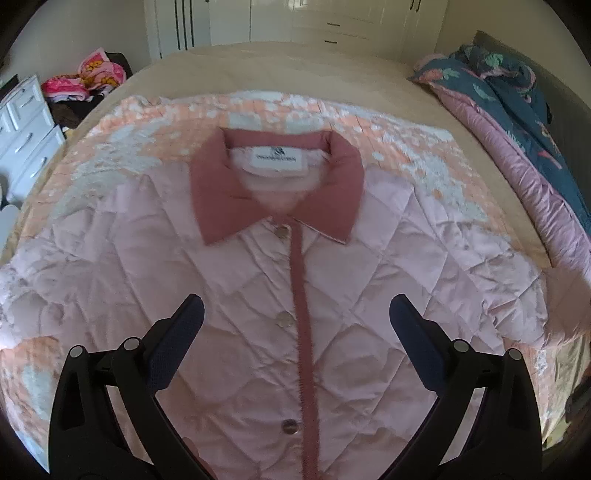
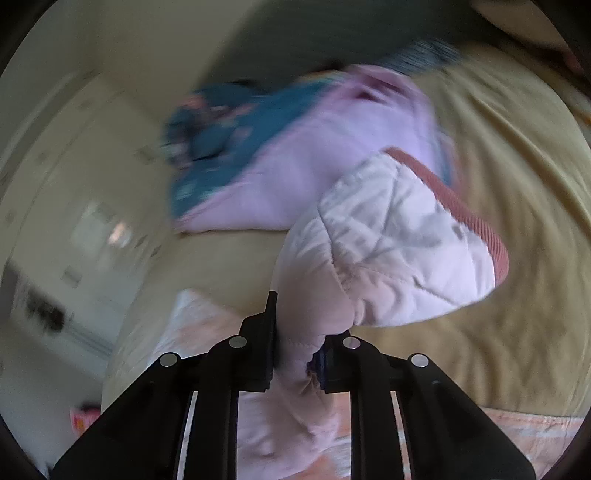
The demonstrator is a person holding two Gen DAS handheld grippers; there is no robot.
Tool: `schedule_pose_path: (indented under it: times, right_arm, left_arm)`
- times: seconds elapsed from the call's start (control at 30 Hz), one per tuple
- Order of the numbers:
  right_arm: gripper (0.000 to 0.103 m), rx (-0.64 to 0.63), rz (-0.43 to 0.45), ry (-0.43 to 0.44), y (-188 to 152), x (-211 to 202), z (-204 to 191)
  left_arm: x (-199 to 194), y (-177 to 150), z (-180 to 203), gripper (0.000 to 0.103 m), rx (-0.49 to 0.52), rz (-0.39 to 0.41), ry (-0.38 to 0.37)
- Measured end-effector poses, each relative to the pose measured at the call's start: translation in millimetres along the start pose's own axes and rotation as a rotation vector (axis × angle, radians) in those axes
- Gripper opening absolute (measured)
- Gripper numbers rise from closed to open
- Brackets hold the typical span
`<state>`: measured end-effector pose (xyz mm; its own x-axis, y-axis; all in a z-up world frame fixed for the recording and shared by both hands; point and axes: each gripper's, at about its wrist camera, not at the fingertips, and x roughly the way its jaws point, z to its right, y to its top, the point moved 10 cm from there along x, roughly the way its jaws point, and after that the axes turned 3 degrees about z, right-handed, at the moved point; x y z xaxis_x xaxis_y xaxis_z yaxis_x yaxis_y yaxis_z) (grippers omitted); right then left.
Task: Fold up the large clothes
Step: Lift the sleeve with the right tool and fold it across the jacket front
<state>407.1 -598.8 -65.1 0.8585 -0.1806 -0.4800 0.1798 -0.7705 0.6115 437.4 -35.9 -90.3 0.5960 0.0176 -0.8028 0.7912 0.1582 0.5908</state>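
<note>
Pale pink and quilted, the jacket (image 1: 295, 295) lies front-up and buttoned, dusty-rose collar (image 1: 277, 192) away from the camera, on an orange-and-white floral blanket (image 1: 129, 122) spread over a beige bed (image 1: 295, 66); a teal-and-pink duvet (image 1: 517, 122) is heaped at the bed's right edge, with white wardrobes (image 1: 258, 18) and a drawer unit (image 1: 26, 125) around the room. The left gripper (image 1: 295, 325) hovers wide open above the jacket's chest, its fingers (image 1: 184, 325) either side of the placket, holding nothing. The right gripper (image 2: 295, 350) is clamped on a bunched sleeve (image 2: 388, 251), whose rose-trimmed cuff end stands lifted above the bed.
</note>
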Motion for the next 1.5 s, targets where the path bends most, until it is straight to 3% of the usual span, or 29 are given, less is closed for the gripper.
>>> schedule_pose_path:
  times: [0.3, 0.7, 1.1, 1.27, 1.5]
  right_arm:
    - [0.015, -0.302, 0.005, 0.237, -11.2, -48.2, -152.2]
    - [0.015, -0.561, -0.047, 0.422, -78.3, -86.2, -277.1]
    - [0.015, -0.683, -0.129, 0.526, -170.6, -103.7, -342.5]
    - [0.015, -0.735, -0.185, 0.556, -224.9, -102.3, -360.4]
    - [0.015, -0.792, -0.260, 0.556, -300.8, -89.3, -369.4]
  left_arm:
    - [-39.3, 19.4, -21.0, 0.094, -0.003, 0.050, -0.045]
    - [-72.3, 24.6, -65.9, 0.094, -0.062, 0.095, -0.120]
    - [-80.9, 6.0, -134.3, 0.094, -0.167, 0.117, -0.116]
    - [-75.1, -9.7, -154.5, 0.094, -0.208, 0.113, -0.136]
    - [-59.4, -24.7, -161.6, 0.094, -0.288, 0.103, -0.289]
